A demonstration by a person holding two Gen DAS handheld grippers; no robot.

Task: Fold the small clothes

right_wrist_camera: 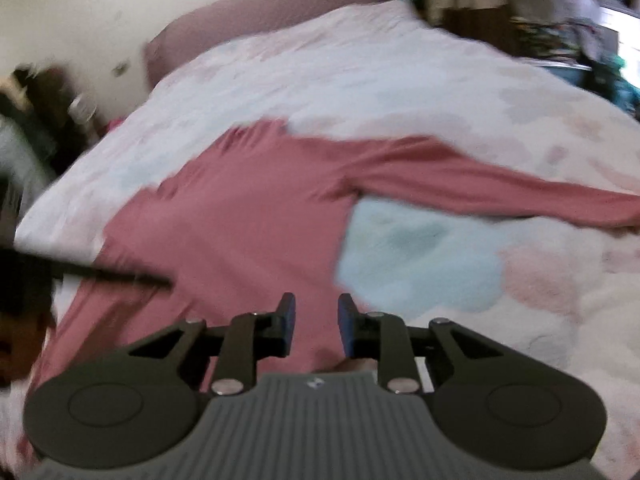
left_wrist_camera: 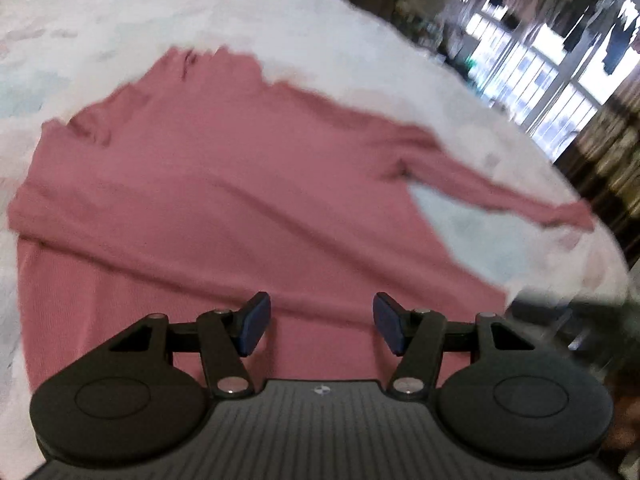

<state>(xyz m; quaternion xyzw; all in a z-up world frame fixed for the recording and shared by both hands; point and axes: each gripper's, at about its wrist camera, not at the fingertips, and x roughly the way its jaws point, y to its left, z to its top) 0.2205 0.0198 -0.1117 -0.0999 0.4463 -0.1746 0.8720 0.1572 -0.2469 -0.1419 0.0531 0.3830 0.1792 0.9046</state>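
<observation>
A pink long-sleeved top (left_wrist_camera: 208, 184) lies spread flat on a bed with a pale patterned cover (left_wrist_camera: 320, 40). Its right sleeve (left_wrist_camera: 500, 192) stretches out to the right. My left gripper (left_wrist_camera: 320, 326) is open and empty, held just above the top's lower part. In the right wrist view the same top (right_wrist_camera: 240, 216) lies ahead with its sleeve (right_wrist_camera: 520, 192) reaching right. My right gripper (right_wrist_camera: 316, 326) is open with a narrow gap, empty, over the top's lower right edge. The left gripper's dark shape (right_wrist_camera: 100, 274) enters from the left.
The bed cover (right_wrist_camera: 420, 260) has pale blue and pink patches. A pink pillow (right_wrist_camera: 260, 12) lies at the head of the bed by the wall. Clutter stands beside the bed at left (right_wrist_camera: 44, 96). A window with hanging clothes (left_wrist_camera: 560, 60) is beyond the bed's right edge.
</observation>
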